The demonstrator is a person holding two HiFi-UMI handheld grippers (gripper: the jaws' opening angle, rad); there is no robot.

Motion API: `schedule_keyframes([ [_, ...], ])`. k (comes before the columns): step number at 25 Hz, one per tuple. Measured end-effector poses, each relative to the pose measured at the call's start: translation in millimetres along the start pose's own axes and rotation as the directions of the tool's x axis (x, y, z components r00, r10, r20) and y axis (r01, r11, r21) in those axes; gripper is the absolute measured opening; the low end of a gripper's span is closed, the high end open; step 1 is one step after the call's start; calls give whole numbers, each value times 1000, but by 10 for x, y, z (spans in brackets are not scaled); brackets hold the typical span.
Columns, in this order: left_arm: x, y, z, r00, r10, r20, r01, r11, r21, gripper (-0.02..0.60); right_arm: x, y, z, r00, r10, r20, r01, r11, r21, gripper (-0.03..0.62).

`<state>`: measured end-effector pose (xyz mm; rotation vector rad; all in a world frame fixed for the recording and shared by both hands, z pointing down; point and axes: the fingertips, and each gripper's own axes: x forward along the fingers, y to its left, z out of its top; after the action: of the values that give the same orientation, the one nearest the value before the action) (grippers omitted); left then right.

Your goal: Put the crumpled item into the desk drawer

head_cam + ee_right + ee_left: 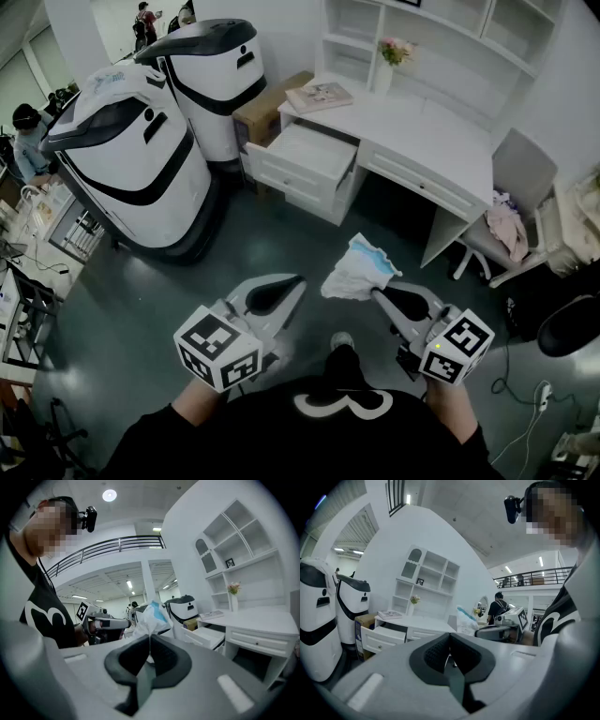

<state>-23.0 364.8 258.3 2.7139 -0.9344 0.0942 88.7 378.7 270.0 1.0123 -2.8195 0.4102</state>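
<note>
While both grippers hang over the grey floor (234, 246), the head view shows the right gripper (382, 298) pinching the crumpled item (359, 270), white and blue, at its tips. The left gripper (281, 292) is near it. The white desk (422, 127) stands well apart, its drawer (302, 161) pulled open.

Left gripper view: jaws pressed together, nothing between them.

Right gripper view: jaws closed on the crumpled item (149, 615), which rises above the pads. The open drawer (206, 637) lies beyond, to the right.
</note>
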Motion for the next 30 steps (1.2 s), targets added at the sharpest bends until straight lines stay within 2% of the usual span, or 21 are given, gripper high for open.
schedule_keyframes([
  [8,-106,-34,77,1000,-9,-2,9,1000,-3,6,-28,119,46,1000,-10,2,10,1000,1,11],
  [14,-38,-23,64,1000,-5,-6,5,1000,23,6,-28,30,48,999,-1,34,0,1000,21,11],
  [22,335,250,62,999,0,-39,1,1000,16,6,204,-423,78,1000,11,27,-12,999,48,11],
  [30,942,876,90,997,10,-73,-13,1000,-28,6,696,-1133,149,1000,29,-9,-28,996,83,11],
])
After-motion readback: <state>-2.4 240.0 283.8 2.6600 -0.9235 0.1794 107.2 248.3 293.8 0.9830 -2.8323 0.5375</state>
